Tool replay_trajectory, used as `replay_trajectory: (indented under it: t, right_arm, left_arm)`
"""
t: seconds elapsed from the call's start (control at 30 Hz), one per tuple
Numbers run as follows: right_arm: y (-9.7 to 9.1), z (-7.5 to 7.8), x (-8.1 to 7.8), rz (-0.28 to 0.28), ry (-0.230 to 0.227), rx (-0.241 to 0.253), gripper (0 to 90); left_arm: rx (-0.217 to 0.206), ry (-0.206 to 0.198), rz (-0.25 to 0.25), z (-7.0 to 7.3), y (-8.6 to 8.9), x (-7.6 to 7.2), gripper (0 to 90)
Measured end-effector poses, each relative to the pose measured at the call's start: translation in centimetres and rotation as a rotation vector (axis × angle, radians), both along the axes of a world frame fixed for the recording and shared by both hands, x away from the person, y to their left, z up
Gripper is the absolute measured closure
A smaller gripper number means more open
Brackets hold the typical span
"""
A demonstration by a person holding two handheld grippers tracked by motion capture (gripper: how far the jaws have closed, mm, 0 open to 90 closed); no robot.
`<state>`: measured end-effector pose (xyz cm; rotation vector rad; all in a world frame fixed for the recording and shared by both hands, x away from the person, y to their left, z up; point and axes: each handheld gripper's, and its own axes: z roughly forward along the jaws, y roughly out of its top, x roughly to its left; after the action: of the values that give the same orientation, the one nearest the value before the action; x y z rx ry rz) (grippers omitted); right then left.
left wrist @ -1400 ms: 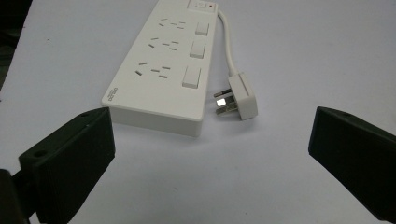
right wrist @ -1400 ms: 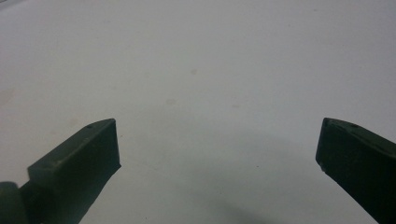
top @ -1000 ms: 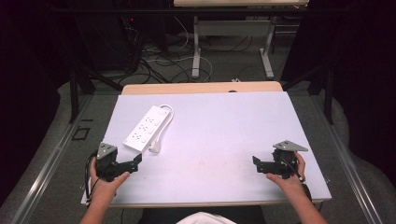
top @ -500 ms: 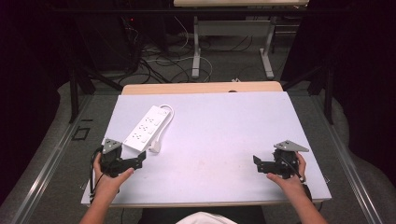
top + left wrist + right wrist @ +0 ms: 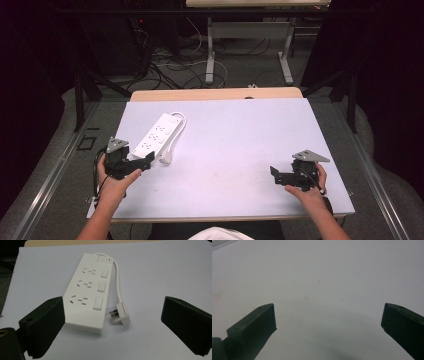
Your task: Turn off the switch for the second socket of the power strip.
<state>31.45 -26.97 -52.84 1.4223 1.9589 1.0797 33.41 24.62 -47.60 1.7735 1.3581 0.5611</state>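
Observation:
A white power strip (image 5: pixel 158 133) (image 5: pixel 88 293) with three sockets and switches lies on the left half of the white table (image 5: pixel 240 135). Its cord loops round to a white plug (image 5: pixel 166 156) (image 5: pixel 120 316) lying beside the strip's near end. My left gripper (image 5: pixel 141 161) (image 5: pixel 113 326) is open, just short of the strip's near end, jaws wide apart with the plug and strip corner ahead between them. My right gripper (image 5: pixel 276 173) (image 5: pixel 328 325) is open near the table's front right, over bare tabletop with nothing between its jaws.
A wooden strip (image 5: pixel 215 94) runs along the table's far edge. Beyond it the floor holds loose cables (image 5: pixel 170 60) and the legs of another desk (image 5: pixel 247 47). Dark curtains close in both sides.
My left gripper has moved forward and slightly right toward the power strip's near end. The right gripper has barely shifted.

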Motion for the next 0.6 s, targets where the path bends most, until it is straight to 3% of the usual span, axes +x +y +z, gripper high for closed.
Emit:
replay_trajectory:
  t: [0.3,0.6]
  right_arm:
    - [-0.1,0.0,0.0,-0.005,-0.011,-0.002,0.0]
    - [-0.1,-0.1,0.0,-0.003,-0.011,0.001,0.0]
  left_arm:
    - [-0.029,-0.006,0.014,1.6,0.1,1.5,7.0]
    - [-0.027,-0.001,0.008,2.8,-0.7,2.8,11.2]
